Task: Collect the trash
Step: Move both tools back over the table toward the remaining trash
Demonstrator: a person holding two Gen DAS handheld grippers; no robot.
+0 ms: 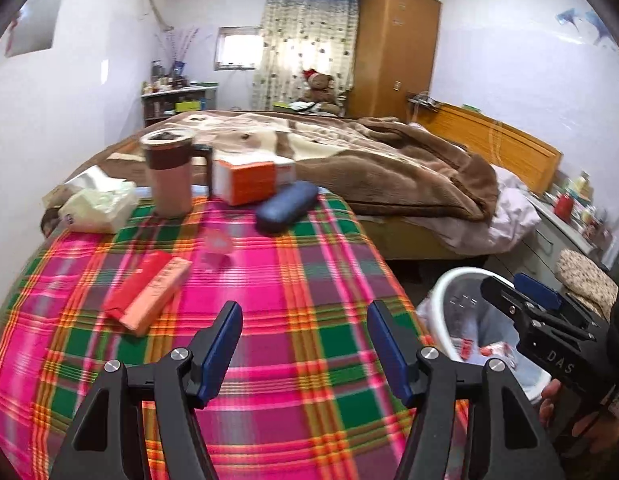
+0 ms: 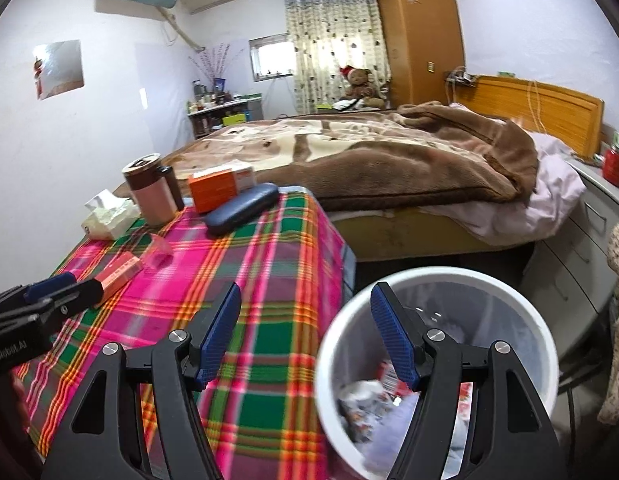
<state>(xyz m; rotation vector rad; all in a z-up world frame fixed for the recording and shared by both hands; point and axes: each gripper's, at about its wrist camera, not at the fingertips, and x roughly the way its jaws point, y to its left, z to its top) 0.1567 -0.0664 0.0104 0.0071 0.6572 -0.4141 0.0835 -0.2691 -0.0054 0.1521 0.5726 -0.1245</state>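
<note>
- Left wrist view is showing the left gripper (image 1: 305, 344) hanging over the desk (image 1: 269, 360) with the plaid cloth; its fingers (image 1: 223, 344) are standing apart and holding nothing.
- Right wrist view is showing the right gripper (image 2: 305, 336) over the desk edge and the bin (image 2: 521, 312); its fingers (image 2: 393, 344) are also standing apart and empty.
- A red box (image 1: 147, 292) is lying flat on the cloth, ahead and to the left of the left gripper.
- A clear pink wrapper (image 1: 217, 248) is lying just beyond the red box, a little blurred.
- Farther back a mug (image 1: 169, 172), an orange box (image 1: 249, 180), a blue case (image 1: 287, 208) and a tissue pack (image 1: 99, 208) are standing or lying near the far desk edge.
- The white bin is standing on the floor beside the desk, and crumpled trash (image 2: 365, 404) is lying at its bottom.
- A bed (image 2: 389, 160) with a brown blanket is lying behind the desk.
</note>
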